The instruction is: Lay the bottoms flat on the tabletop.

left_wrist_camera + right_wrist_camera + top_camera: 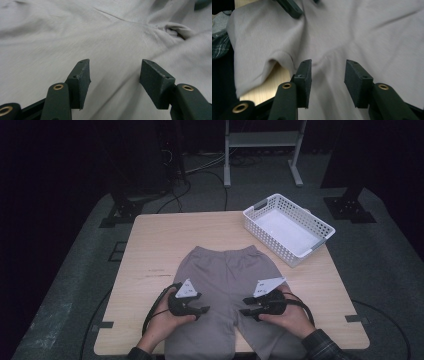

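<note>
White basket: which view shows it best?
High view. The white perforated basket sits whole at the table's far right corner, past the grey shorts, and looks empty. The left gripper view and right gripper view look along open fingers at grey fabric and give nothing of the basket.

A laboratory or recording studio set up for data capture. A single light wooden table (150,245) stands at the centre of the frame on grey carpet (75,285), lit from above while the surroundings fall into darkness. Black curtains close off the upper left and upper right. Bundled cables (200,167) run across the floor at upper centre, beside the feet of a white metal stand (262,150). Black equipment bases (350,207) rest at right.
</note>
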